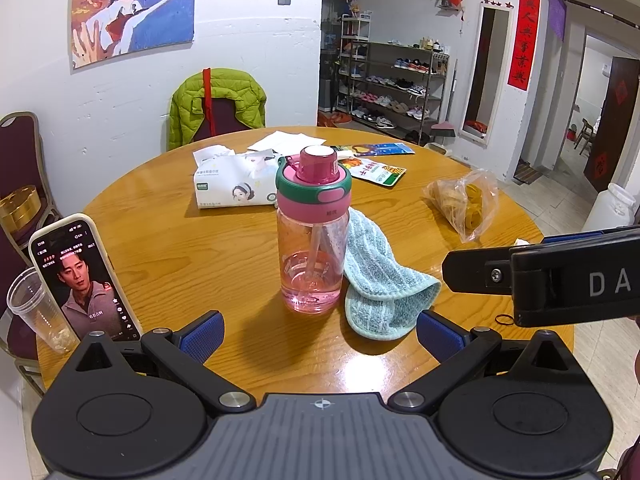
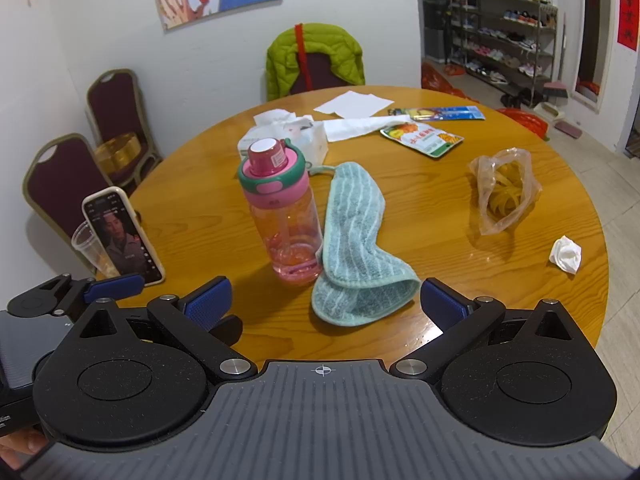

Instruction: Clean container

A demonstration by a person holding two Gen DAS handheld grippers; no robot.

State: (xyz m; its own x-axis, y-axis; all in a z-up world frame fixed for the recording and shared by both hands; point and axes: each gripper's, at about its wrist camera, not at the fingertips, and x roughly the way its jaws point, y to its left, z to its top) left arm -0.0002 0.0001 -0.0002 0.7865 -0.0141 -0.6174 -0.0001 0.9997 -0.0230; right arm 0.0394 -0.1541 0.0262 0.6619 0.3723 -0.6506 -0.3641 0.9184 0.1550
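Pink bottle [image 1: 312, 229], cloth [image 1: 384, 276] touching, phone [image 1: 86, 280] nearby

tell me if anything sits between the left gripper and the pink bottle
Nothing visible does. The left gripper is open and faces the pink bottle across bare table. The teal cloth lies against the bottle's right side, and the phone stands off to the left.

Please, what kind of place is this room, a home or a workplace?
Most likely a home dining area near the entrance: a round wooden table with a green jacket on a chair, and a shoe rack full of shoes by the door.
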